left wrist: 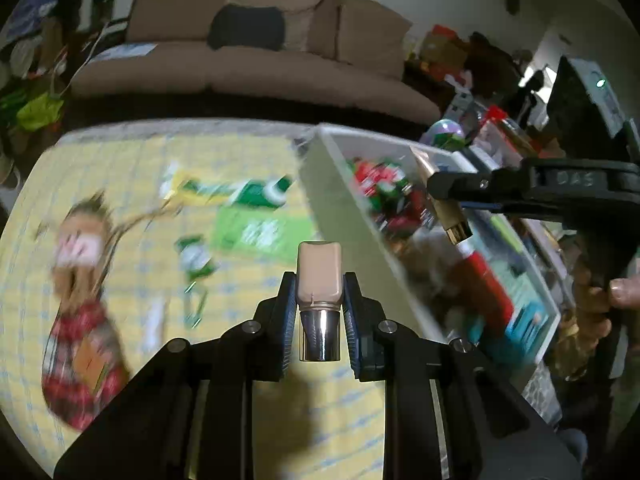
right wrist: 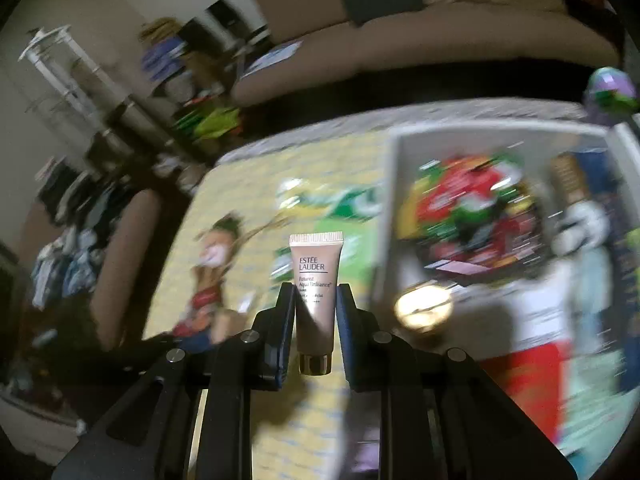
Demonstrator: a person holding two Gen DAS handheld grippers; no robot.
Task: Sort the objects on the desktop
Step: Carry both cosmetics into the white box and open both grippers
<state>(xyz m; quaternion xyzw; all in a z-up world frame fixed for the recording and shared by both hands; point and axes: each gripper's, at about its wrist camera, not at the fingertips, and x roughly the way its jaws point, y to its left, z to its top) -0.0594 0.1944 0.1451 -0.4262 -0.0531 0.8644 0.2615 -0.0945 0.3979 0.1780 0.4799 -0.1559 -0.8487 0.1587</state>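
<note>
My left gripper is shut on a small beige foundation bottle with its silver cap toward the camera, held above the yellow checked cloth. In the right wrist view my right gripper is shut on a pinkish cosmetic tube with a gold cap at its near end. The left wrist view also shows the right gripper at the right, holding the tube above the white bin. The bin holds several colourful packets and boxes.
On the cloth lie a doll in a red checked dress, green packets and a green tube. A brown sofa stands behind the table. A person's hand grips the right tool. Clutter fills the right side.
</note>
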